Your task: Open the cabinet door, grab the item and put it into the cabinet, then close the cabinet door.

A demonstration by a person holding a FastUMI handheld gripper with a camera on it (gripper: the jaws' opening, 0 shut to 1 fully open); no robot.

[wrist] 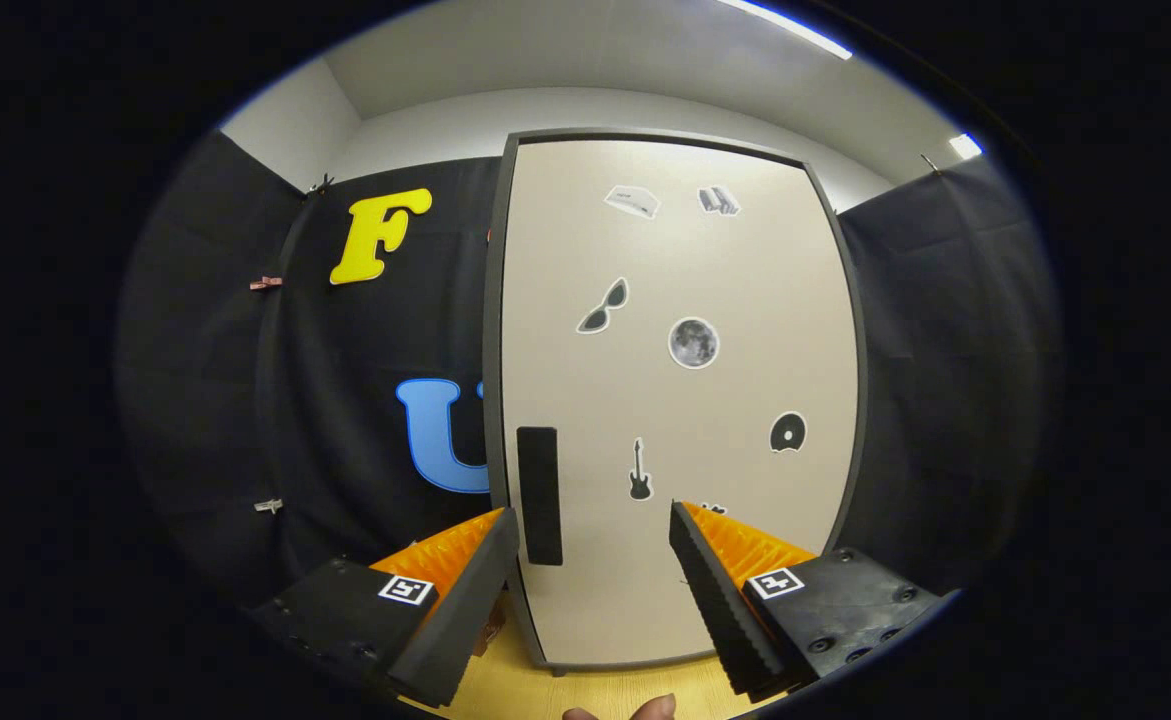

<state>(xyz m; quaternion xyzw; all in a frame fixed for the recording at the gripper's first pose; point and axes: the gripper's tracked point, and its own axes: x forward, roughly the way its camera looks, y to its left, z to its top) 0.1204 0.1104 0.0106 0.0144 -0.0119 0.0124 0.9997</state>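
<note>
A tall cabinet stands just ahead of me, its beige door [675, 400] shut inside a dark grey frame. Several small stickers dot the door. A black vertical handle [539, 495] sits near the door's left edge, low down. My gripper [593, 515] is open, its two fingers spread wide in front of the lower door. The left fingertip [500, 530] is close beside the handle, apparently short of touching it. Nothing lies between the fingers.
Black cloth walls hang on both sides of the cabinet. A light wooden tabletop [605, 690] runs under the cabinet's base. A person's fingertips [635, 712] show at the table's near edge, below the fingers. Small clips [266, 283] hold the cloth at the left.
</note>
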